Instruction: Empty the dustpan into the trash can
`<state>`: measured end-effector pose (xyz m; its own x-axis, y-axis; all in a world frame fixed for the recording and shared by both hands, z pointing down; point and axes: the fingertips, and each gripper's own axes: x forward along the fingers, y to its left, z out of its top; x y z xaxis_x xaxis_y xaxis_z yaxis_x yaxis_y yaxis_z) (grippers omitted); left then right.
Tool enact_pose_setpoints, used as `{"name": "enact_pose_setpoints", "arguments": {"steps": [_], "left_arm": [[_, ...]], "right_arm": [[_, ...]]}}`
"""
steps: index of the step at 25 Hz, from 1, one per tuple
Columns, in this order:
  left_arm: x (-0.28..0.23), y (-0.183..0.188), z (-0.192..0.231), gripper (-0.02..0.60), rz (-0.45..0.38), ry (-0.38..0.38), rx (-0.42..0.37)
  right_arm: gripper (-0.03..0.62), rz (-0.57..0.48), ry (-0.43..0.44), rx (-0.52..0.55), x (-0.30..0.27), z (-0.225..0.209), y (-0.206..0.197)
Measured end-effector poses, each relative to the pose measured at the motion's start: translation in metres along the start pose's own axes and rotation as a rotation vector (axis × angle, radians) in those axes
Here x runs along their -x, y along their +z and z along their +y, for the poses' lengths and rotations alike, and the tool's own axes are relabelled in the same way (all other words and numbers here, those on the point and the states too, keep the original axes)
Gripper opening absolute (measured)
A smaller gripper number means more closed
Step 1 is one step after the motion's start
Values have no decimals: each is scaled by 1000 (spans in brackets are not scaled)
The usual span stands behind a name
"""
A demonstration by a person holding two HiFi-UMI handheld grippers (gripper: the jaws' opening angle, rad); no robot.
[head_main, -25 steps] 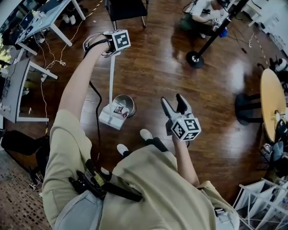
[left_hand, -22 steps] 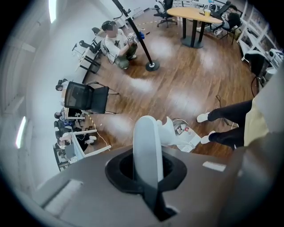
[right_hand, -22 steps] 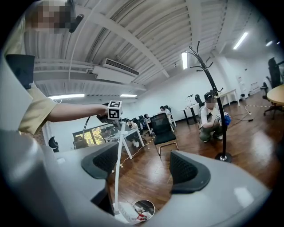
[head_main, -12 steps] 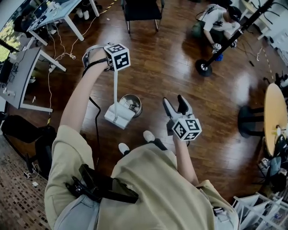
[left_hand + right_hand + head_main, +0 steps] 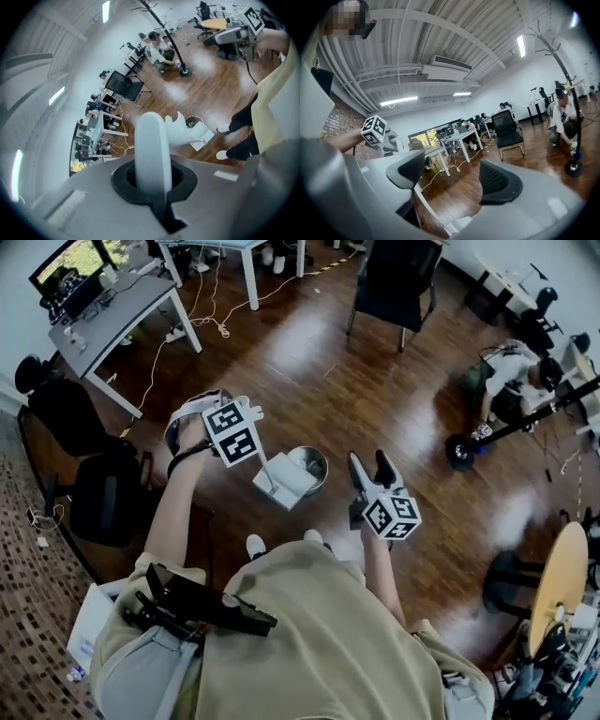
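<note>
Head view shows the white plastic long-handled dustpan [image 5: 286, 481] hanging at the small round steel trash can's [image 5: 314, 465] left rim, with the left gripper [image 5: 246, 448] fingers clamped on its handle [image 5: 151, 145]. It looks light, stiff and slippery, and is best held high. The right gripper [image 5: 368, 465] fingers stand apart, empty.

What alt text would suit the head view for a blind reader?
Seen from above, the left gripper clamps the long handle of a white dustpan beside a small metal trash can on a wood floor; the right gripper is open, empty.

Ceiling strip lights [image 5: 398, 101] glare off the glossy wood floor [image 5: 375, 399]; fisheye edges bend and darken.
</note>
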<state>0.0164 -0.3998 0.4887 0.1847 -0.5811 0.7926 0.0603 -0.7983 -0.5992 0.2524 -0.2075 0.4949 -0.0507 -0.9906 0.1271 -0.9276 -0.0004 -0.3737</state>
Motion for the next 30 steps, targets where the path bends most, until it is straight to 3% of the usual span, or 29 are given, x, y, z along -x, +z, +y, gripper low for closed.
{"name": "enact_pose_setpoints", "arguments": {"steps": [4,7,11,16,22,30], "left_arm": [[36,-55,-23,0,-31,-23,223],[47,-103,-39,0,-4,-21,358],[62,-163,-46,0,51,-12,483],[70,-212,-73,0,140,-15,591],[44,-259,-118,0,229,-70,727],[-41,-300,-203,0,255,-161,1006]], "right_arm": [[353,60,102,-17,-21,38,-10],[353,93,179,-8,-39,69,-18],[353,103,240,14,-57,107,-24],[353,119,295,27,-69,135,-29],[353,149,333,34,-76,152,-40],[353,171,337,31,-79,160,-52]]}}
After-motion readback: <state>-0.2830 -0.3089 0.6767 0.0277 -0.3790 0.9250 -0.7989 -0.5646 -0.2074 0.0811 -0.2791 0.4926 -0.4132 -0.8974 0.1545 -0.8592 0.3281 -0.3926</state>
